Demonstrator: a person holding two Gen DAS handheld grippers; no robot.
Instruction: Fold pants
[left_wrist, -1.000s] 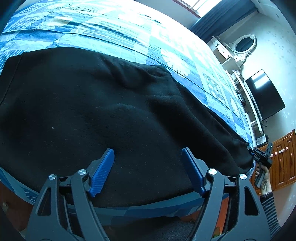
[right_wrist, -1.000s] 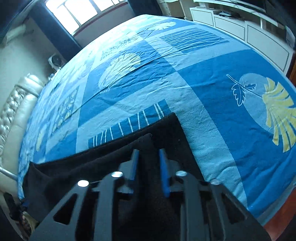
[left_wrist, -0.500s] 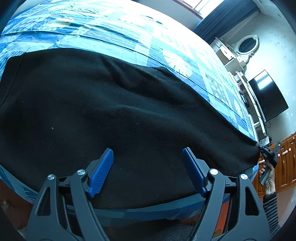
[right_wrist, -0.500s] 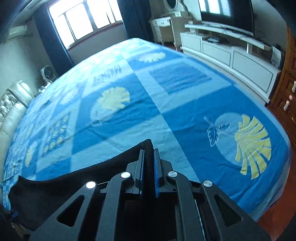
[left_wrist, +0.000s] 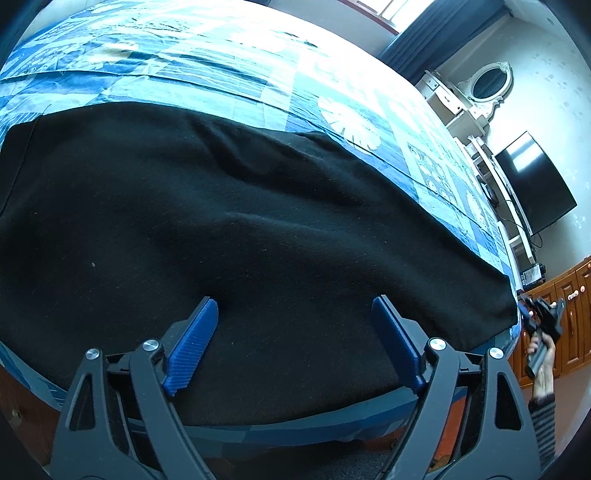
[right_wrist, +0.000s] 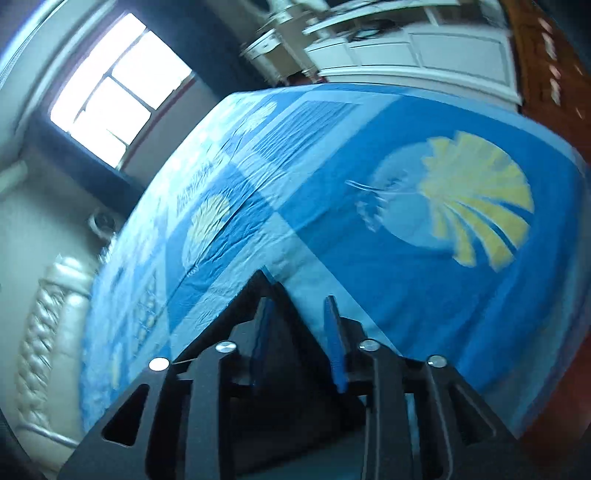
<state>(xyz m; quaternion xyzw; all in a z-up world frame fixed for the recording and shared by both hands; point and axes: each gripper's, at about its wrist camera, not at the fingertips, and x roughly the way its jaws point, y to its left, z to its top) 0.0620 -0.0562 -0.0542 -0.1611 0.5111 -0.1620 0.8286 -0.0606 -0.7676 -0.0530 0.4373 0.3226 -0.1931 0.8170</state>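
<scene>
Black pants lie spread flat across a bed with a blue patterned sheet. My left gripper hovers over the near part of the pants by the bed's edge. Its jaws are opening wide with only cloth below them. My right gripper is opening too. A corner of the pants pokes up between its blue pads, which do not press on it. In the left wrist view the right gripper sits just off the pants' far right corner, held by a hand in a striped sleeve.
A padded headboard and a window bound the bed's far side. A white cabinet, a TV, a mirrored dresser and wooden cupboards stand past the foot.
The right gripper, shut on the pants' corner before, has parted its jaws, rolled and shifted sideways. The pants now lie stretched and flatter. The left jaws stand slightly wider.
</scene>
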